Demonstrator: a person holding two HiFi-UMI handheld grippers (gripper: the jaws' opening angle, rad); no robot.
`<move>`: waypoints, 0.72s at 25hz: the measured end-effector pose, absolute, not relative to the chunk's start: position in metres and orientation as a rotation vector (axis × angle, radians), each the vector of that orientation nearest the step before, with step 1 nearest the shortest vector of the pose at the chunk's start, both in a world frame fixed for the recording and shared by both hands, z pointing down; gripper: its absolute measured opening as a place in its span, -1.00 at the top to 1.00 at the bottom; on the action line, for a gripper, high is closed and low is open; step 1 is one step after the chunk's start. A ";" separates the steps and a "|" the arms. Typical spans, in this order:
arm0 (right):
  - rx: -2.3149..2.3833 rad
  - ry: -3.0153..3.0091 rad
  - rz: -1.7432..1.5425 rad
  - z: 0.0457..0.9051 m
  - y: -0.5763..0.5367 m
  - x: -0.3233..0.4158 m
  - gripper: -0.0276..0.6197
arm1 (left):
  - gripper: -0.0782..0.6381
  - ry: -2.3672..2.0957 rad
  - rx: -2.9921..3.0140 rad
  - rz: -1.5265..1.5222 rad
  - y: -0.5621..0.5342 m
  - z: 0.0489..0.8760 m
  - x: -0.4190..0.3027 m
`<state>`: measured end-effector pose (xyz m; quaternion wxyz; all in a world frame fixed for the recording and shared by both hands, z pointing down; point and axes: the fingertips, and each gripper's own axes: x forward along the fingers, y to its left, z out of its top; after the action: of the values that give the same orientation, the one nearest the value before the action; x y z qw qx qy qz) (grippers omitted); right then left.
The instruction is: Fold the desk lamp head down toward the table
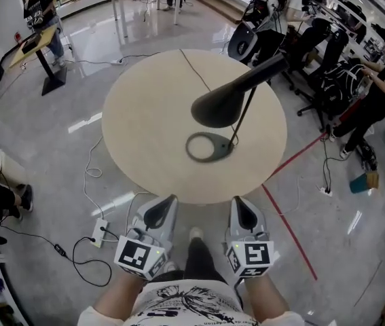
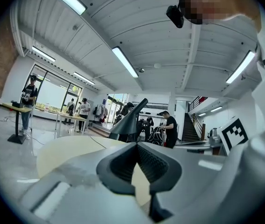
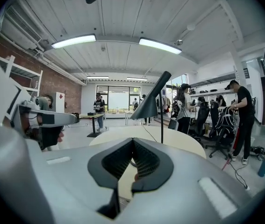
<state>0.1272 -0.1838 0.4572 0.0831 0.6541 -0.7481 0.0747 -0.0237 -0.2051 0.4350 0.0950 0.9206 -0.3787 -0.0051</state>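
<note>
Here, the black metal desk lamp with cone-shaped head (image 1: 225, 102) stood right of centre on the round beige table (image 1: 144, 124). Your left gripper (image 1: 168, 201) and right gripper (image 1: 240, 202) hung well apart from it, jaws closed on nothing. The head looked light, rigid and slick, so its narrow neck was likely your best hold.

Table (image 1: 138, 114): the left half and the near strip are open top. Nothing stands between the lamp and the left gripper (image 1: 172, 200) or right gripper (image 1: 236, 201) at the near edge.

Obstacles on the table:
- Base (image 1: 209, 147), right of centre.
- Thin stem (image 1: 242, 117), slanting up from the base's right side.
- Head (image 1: 223, 104), hanging over the top just beyond the base and blocking descent there.
- Cord (image 1: 193, 66), crossing the far top.

Chairs (image 1: 314, 46) crowd the far right floor. A power strip (image 1: 99, 231) lies near left.
</note>
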 end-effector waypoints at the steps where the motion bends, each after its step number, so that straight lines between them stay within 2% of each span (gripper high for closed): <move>1: 1.960 -2.229 0.216 0.456 -0.174 0.124 0.89 | 0.77 -1.120 2.734 -0.019 -0.197 0.433 -0.028; 8: 1.995 -2.234 0.182 0.436 -0.107 0.100 0.89 | 0.77 -1.057 2.718 -0.028 -0.145 0.430 -0.043; 18: 2.065 -2.280 0.158 0.432 -0.036 0.111 0.89 | 0.77 -0.987 2.764 -0.045 -0.077 0.426 -0.012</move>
<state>0.1112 -0.0360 0.4323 0.0306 0.6700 -0.7399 0.0513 -0.0123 -0.0773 0.4260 0.1029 0.9367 -0.3343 -0.0154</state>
